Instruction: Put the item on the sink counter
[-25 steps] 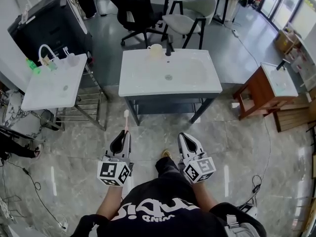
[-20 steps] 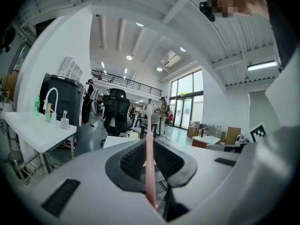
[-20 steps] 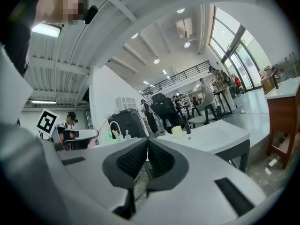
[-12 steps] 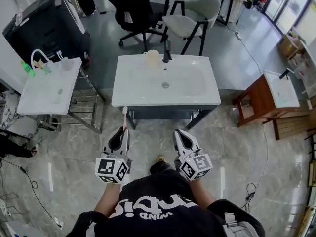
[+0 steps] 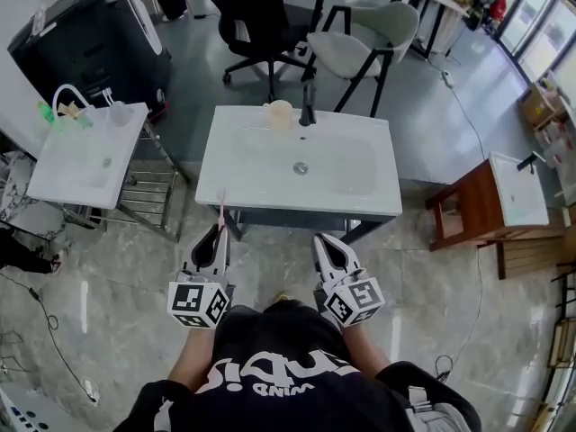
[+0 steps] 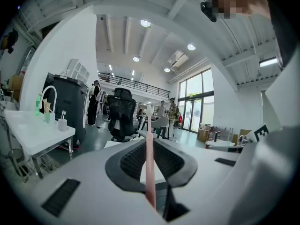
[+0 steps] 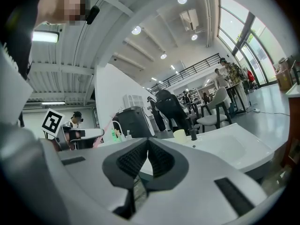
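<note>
left gripper (image 5: 216,234): clamped on toothbrush (image 5: 221,210) | toothbrush: juts beyond jaw tips, pointing at sink counter (image 5: 236,183) | right gripper (image 5: 322,241): closed, empty

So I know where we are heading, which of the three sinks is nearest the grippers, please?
The middle sink, straight ahead, with a cream cup by its faucet; the left sink and right sink stand off to the sides.

Glossy white sink counter (image 5: 243,174), polished grey stone-look floor (image 5: 117,268), smooth pink plastic toothbrush (image 5: 222,210), reddish varnished wooden cabinet (image 5: 463,210).
</note>
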{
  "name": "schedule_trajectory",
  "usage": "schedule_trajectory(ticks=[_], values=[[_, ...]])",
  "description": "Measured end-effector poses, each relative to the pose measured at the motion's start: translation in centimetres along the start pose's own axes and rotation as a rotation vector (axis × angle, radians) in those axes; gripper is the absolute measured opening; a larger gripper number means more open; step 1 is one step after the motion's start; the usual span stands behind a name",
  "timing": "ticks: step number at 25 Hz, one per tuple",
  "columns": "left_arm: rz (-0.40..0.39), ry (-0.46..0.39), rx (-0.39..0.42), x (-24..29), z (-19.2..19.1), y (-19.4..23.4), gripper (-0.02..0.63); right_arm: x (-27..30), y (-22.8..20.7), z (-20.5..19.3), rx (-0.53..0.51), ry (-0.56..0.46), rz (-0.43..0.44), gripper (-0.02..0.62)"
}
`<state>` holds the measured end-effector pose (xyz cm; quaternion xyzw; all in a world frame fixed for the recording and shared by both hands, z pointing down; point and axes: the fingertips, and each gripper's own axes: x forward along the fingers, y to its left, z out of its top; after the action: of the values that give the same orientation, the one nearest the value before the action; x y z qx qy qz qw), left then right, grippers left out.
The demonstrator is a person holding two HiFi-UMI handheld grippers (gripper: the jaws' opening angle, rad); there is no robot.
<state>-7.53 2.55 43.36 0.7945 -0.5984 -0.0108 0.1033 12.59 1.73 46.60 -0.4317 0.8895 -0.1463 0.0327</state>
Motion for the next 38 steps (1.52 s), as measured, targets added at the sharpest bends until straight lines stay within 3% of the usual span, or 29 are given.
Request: schedule_trajectory(ticks=[15, 38], values=[[0.033, -0.007, 0.000, 4.2, 0.2, 2.1, 0.063, 4.5, -2.4, -0.7, 0.012, 0.035, 0.041, 0.018], [-0.021, 0.076, -0.016, 18.8, 0.7, 13.5, 0.063, 20.3, -6.3, 1.4, 0.002, 0.057, -0.012, 0.019]])
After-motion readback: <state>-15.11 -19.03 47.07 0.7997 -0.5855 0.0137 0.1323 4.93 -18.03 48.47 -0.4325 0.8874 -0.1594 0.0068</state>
